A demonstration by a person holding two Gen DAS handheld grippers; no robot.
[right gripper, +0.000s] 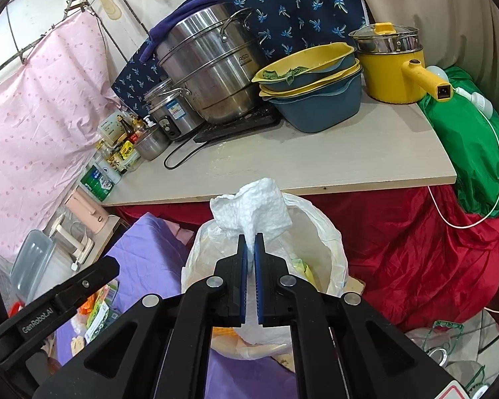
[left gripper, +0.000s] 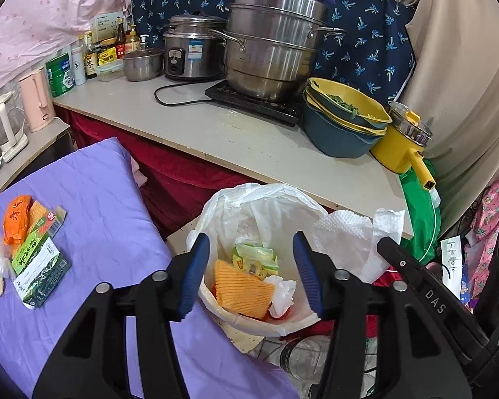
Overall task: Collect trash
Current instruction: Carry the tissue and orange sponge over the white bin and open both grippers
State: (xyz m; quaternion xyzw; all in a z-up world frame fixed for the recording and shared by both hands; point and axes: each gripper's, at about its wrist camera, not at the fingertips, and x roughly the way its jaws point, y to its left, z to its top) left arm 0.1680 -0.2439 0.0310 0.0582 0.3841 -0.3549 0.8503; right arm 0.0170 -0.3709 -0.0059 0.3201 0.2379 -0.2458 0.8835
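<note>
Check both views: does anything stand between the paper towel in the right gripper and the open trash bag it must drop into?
Nothing visible does. The right gripper holds the paper towel at the trash bag rim; the mouth is open, and the open left gripper is empty.

white paper towel [right gripper: 249, 212] | purple cloth [left gripper: 93, 206] | navy fabric [left gripper: 366, 43] (w/ blue palm print)

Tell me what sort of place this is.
Probably a cramped home kitchen corner: a stacked steel steamer pot on an induction cooktop, a rice cooker, and sauce bottles on a worktop, with fabric-draped walls.
</note>
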